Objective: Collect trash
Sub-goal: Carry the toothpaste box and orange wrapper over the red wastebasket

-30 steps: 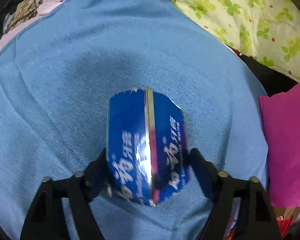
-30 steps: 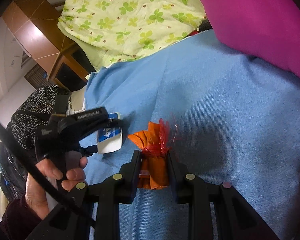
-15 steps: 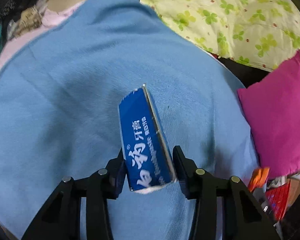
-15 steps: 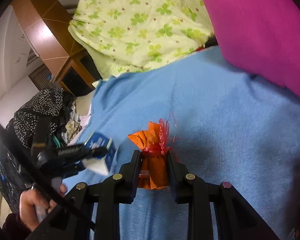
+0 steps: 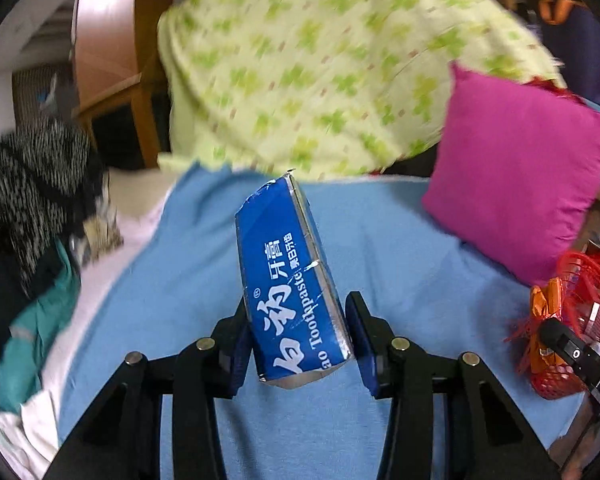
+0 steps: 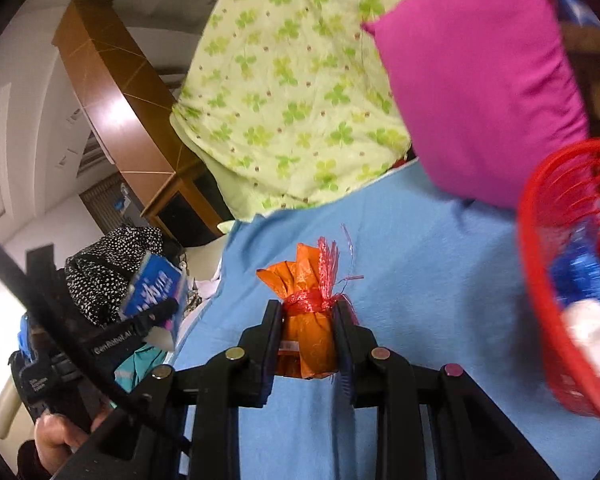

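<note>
My left gripper (image 5: 298, 338) is shut on a blue toothpaste box (image 5: 290, 280), held upright above the blue blanket (image 5: 188, 280). The box also shows at the left of the right wrist view (image 6: 156, 294). My right gripper (image 6: 307, 334) is shut on an orange wrapper tied with red ribbon (image 6: 306, 308); the wrapper also shows at the right of the left wrist view (image 5: 542, 320). A red mesh basket (image 6: 540, 280) holding trash stands at the right, close to the right gripper, and it shows in the left wrist view (image 5: 580, 292).
A magenta pillow (image 5: 516, 172) lies at the back right of the blanket. A green clover-print quilt (image 5: 320, 72) is heaped behind. Dark clothes and a spotted bag (image 5: 32, 192) sit at the left edge. A wooden cabinet (image 6: 116, 92) stands behind.
Both grippers have lifted and tilted up with their loads. The red basket has come into the right wrist view. The toothpaste box is squeezed narrower than a second ago.
</note>
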Tool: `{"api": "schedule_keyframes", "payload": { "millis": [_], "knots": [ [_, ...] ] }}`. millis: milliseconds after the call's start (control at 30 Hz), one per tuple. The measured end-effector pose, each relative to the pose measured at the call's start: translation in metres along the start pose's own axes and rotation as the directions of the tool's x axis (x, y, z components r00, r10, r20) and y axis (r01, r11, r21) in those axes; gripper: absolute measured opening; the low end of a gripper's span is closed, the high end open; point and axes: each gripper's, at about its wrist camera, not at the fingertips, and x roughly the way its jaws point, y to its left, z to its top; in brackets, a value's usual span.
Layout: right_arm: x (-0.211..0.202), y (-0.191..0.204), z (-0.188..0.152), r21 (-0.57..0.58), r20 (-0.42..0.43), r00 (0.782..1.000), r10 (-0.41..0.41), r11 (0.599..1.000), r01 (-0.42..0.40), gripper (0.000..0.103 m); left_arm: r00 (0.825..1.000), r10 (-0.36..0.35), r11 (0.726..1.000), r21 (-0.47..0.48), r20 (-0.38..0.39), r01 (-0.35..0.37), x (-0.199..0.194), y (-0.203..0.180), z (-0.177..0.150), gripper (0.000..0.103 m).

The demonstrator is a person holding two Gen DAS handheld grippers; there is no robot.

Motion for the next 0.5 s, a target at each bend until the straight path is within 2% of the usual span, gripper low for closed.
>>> {"api": "schedule_keyframes", "payload": {
  "millis": [200,500],
  "knots": [
    [-0.067,0.001,0.017,-0.013,0.082,0.996,-0.035,0.999,0.036,0.028,0.993,-0.028,0.995,0.098,0.117,0.017,-0.050,-0.041,0.006,0.046],
    [-0.128,-0.004,0.030,-0.040,0.147,0.985,-0.086,0.995,0.093,0.028,0.981,-0.089,0.984,0.166,0.170,0.060,-0.089,-0.079,0.011,0.046]
  ]
}}
